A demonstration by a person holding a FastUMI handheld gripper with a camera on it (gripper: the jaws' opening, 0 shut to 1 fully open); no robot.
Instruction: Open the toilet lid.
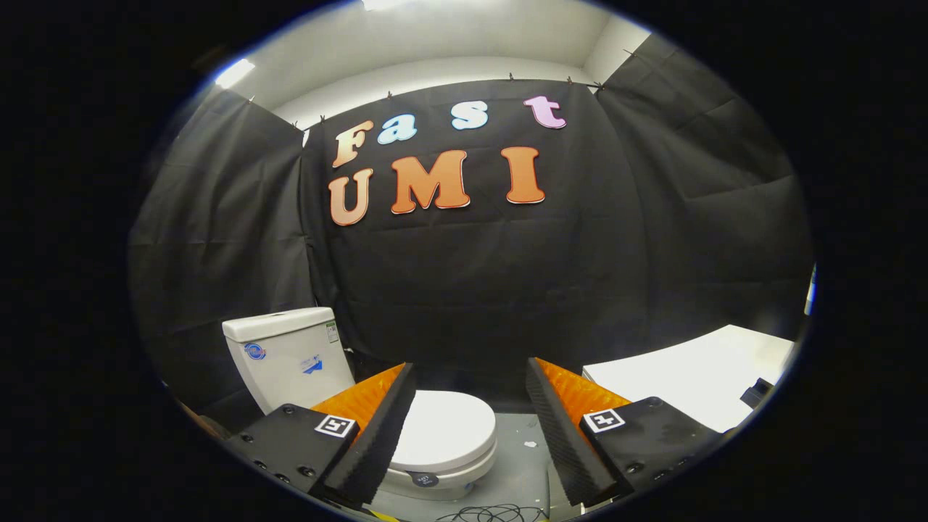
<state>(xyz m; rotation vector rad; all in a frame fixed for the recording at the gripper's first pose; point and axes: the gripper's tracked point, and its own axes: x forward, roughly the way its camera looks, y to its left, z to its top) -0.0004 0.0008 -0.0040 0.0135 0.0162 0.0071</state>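
The gripper [470, 388] has its jaws spread wide, holding nothing, with the fingers [377, 435] rising from the lower middle of the frame. The toilet [348, 406] sits low and left of centre, its lid [444, 429] shut flat over the bowl just ahead of the left finger and partly between the two, the tank [286, 355] standing behind it. A white table [696, 380] lies at lower right, and a tangle of dark cable [493, 513] rests on the grey floor [518, 464] between the fingers.

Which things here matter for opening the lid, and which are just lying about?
For the job:
toilet lid, closed, ahead between the fingers
gripper, fingers open, holding nothing
toilet tank, behind the lid

Lying about:
white table
black cable on the floor
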